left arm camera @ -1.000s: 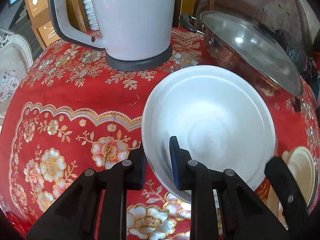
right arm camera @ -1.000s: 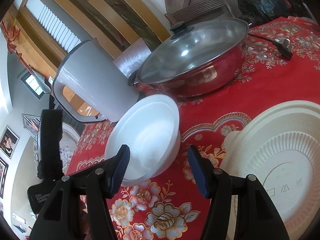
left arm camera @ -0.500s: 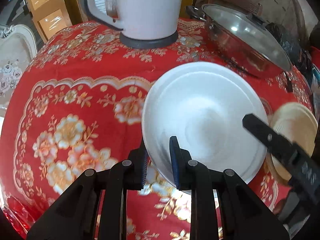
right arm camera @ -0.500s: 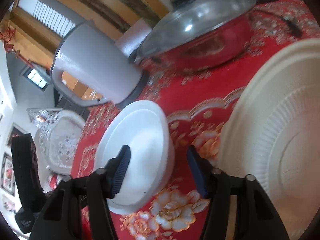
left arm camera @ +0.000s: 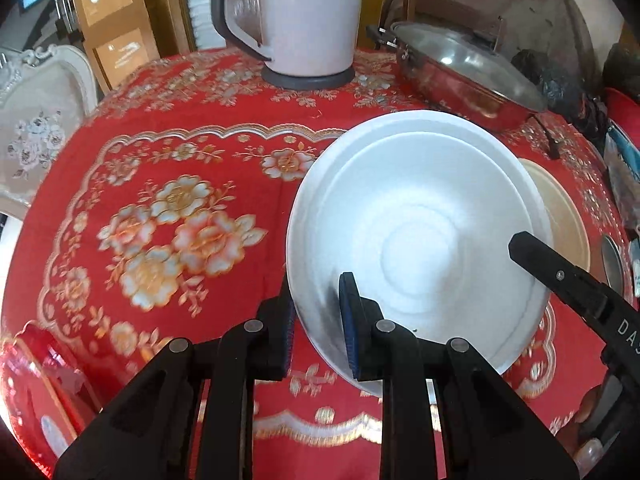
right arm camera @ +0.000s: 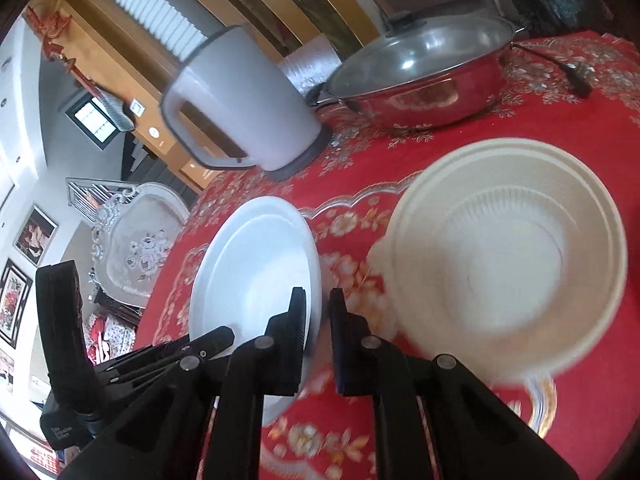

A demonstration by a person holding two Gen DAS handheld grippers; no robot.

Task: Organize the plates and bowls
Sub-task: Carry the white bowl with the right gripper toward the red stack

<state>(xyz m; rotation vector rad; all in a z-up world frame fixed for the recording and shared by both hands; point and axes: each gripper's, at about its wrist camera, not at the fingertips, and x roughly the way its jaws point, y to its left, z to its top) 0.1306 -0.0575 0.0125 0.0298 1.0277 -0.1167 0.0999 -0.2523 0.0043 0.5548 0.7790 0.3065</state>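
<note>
Bowl [left arm camera: 416, 236] rim pinched between left fingers [left arm camera: 349, 316], right fingers [right arm camera: 298, 312] gripping opposite rim

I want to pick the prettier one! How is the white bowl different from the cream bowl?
The white bowl is bright white and smooth inside; the cream bowl is yellowish with fine ribs around its inner wall. The white bowl has gripper fingers pinching its rim; the cream bowl has none on it. Both are round, empty, and over the red flowered tablecloth.
</note>
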